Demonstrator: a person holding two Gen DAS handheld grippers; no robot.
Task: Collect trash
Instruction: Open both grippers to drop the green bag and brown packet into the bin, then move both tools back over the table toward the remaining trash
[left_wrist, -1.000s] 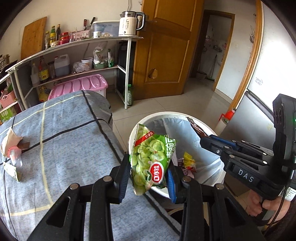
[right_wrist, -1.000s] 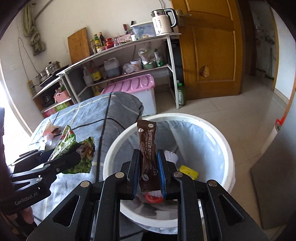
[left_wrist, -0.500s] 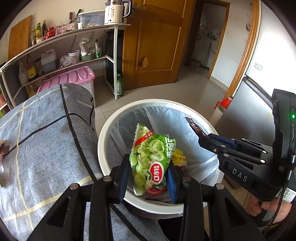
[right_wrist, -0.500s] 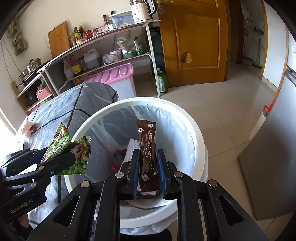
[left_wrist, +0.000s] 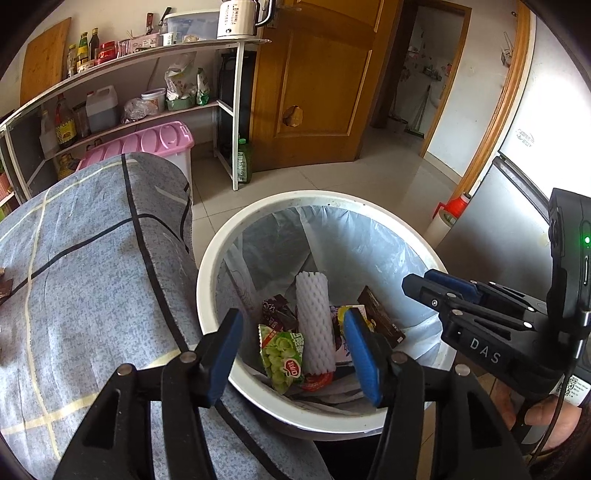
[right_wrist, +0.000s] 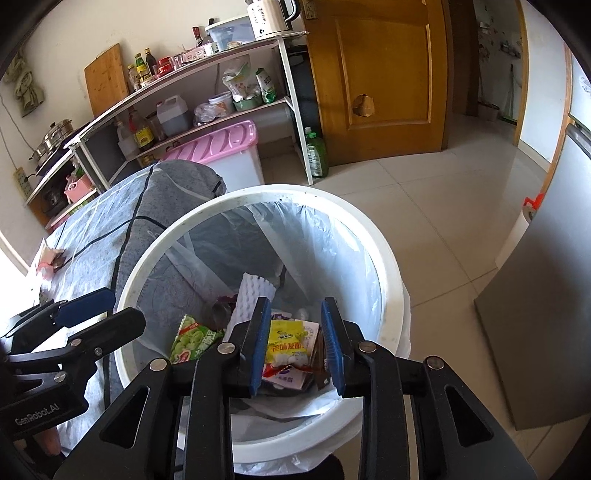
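My left gripper (left_wrist: 293, 350) hangs over the white lined bin (left_wrist: 221, 251), its jaws opening with nothing pressed between the blue pads. The green snack bag (left_wrist: 284, 360) lies in the bin below, beside a white foam net (left_wrist: 314, 321) and the brown wrapper (left_wrist: 380, 317). My right gripper (right_wrist: 295, 343) is over the same bin (right_wrist: 258, 194), its jaws also opening and holding nothing. Under it lie a yellow packet (right_wrist: 286, 345) and the green bag (right_wrist: 190, 338). Each gripper shows in the other's view: the right gripper (left_wrist: 417, 282) and the left gripper (right_wrist: 110, 310).
A table under a grey cloth (left_wrist: 92, 277) stands left of the bin, with small wrappers (right_wrist: 51, 258) at its far end. Behind are a shelf rack (left_wrist: 147, 66), a pink-lidded box (left_wrist: 147, 140), a green bottle (right_wrist: 316, 155) and a wooden door (left_wrist: 317, 85). A fridge (right_wrist: 546, 314) stands right.
Both grippers have opened. The green snack bag and the brown wrapper have left their pads and now lie in the bin. Earlier, both hands moved over the bin.
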